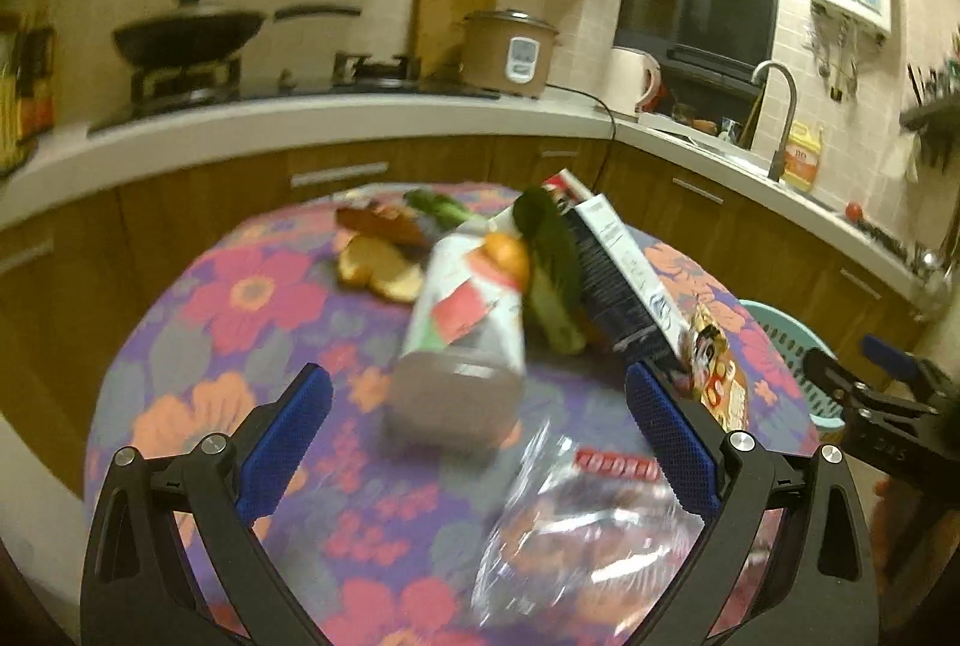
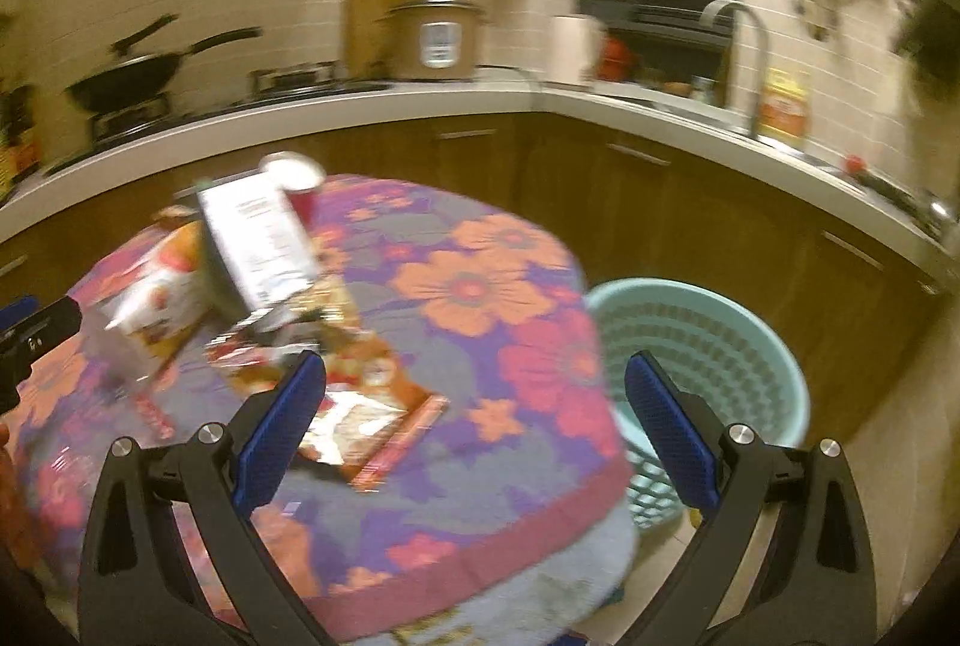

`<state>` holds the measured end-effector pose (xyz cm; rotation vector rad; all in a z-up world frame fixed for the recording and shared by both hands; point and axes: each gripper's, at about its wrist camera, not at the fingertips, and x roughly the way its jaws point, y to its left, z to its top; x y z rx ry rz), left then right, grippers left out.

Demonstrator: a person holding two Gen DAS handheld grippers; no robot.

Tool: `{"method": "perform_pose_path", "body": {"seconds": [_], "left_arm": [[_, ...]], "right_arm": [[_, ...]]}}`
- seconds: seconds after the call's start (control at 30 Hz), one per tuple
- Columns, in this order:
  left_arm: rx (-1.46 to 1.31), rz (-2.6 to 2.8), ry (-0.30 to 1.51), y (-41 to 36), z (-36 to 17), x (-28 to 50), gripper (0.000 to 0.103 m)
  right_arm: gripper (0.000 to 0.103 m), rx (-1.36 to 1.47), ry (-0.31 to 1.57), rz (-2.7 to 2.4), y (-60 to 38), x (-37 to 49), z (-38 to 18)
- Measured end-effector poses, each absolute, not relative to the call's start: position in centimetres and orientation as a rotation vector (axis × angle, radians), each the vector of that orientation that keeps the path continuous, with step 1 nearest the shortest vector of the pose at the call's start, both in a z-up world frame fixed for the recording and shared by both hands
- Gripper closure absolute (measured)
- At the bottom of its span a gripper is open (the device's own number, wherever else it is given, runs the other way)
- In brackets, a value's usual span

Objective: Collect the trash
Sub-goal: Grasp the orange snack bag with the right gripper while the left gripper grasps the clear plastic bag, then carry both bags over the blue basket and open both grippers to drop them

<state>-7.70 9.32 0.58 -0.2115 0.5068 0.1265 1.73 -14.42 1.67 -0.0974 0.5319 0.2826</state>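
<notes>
The trash sits heaped on a round table under a flowered cloth (image 1: 252, 298): a bottle (image 1: 462, 334) lying toward the left gripper (image 1: 480, 442), a dark carton (image 1: 618, 274) leaning over a green leaf (image 1: 549, 256), orange peel (image 1: 378, 268) behind, a clear plastic bag (image 1: 576, 514) nearest. A snack wrapper (image 2: 372, 424) lies flat near the right gripper (image 2: 474, 436). Both grippers hang spread wide, gripping nothing. A pale green basket (image 2: 708, 340) stands on the floor beside the table. Behind runs a white counter (image 1: 336, 117) with a wok (image 1: 186, 33), rice cooker (image 1: 510, 51) and faucet (image 1: 780, 105).
</notes>
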Motion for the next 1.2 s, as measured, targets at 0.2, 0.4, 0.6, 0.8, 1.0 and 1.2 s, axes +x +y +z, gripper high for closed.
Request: {"method": "perform_pose_path", "body": {"seconds": [0.2, 0.4, 0.6, 0.8, 1.0, 1.2], "left_arm": [[-0.269, 0.018, 0.59, 9.5, 0.5, -8.7, 0.013], [-0.351, -0.048, 0.707, 7.8, -2.2, -6.9, 0.022], [-0.369, -0.008, 0.815, 6.6, -4.6, -4.9, 0.04], [-0.32, 0.001, 0.844, 5.7, -4.8, -4.3, 0.055], [-0.26, 0.003, 0.858, 4.5, -4.7, -4.6, 0.081], [-0.233, -0.014, 0.855, 3.6, -4.6, -4.8, 0.102]], "right_arm": [[0.008, -0.14, 0.591, 0.503, -12.6, 4.4, 1.0], [0.011, -0.133, 0.696, 0.664, -12.0, 7.8, -1.0], [0.035, -0.155, 0.797, 0.752, -11.1, 9.7, -2.6], [0.069, -0.132, 0.836, 0.816, -11.1, 9.4, -3.4], [0.084, -0.109, 0.827, 0.811, -12.0, 8.4, -3.5], [0.091, -0.055, 0.804, 0.782, -14.0, 8.1, -2.8]]}}
